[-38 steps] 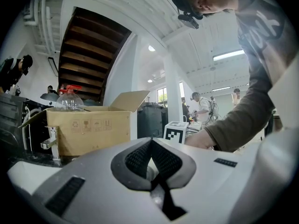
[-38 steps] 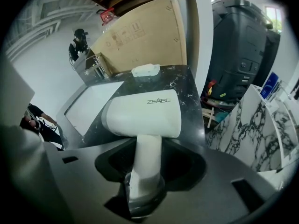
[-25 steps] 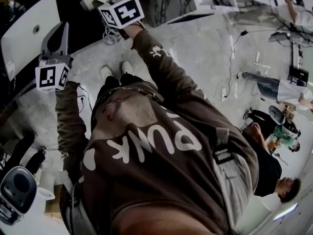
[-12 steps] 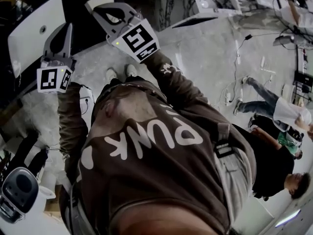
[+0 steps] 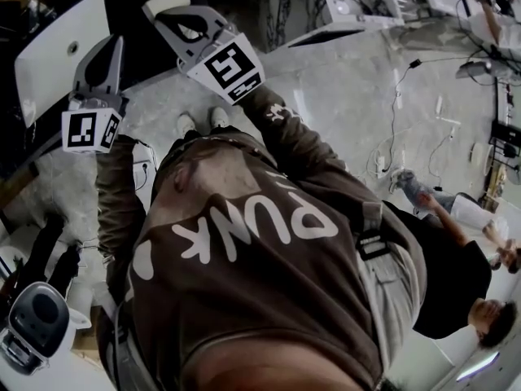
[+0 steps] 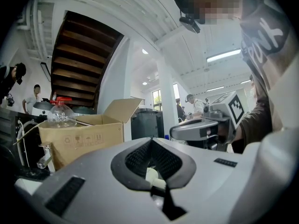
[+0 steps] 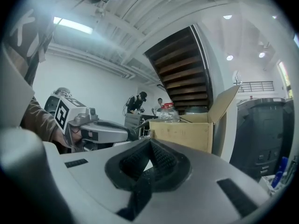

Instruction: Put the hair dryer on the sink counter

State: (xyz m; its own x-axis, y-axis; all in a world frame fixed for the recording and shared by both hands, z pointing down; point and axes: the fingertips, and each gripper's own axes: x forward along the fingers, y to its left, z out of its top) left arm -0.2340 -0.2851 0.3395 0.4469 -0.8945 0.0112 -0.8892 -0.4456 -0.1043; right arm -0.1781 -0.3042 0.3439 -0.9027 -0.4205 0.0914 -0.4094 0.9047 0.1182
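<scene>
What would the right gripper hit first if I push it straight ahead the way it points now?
Most likely the open cardboard box, which stands straight beyond the shut tongs of the right gripper. Nothing nearer shows in that line, though depth is hard to judge.

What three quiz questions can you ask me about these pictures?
1. True or false: the right hand-held gripper is holding a hair dryer.
2. What colour is the cap of the bottle that sticks up above the cardboard box?
3. In the left gripper view, where is the dark bin? A: left of the cardboard box. B: right of the cardboard box. C: on top of the cardboard box.

Key
1. False. Its jaws are shut with nothing between them.
2. Red.
3. B.
</scene>
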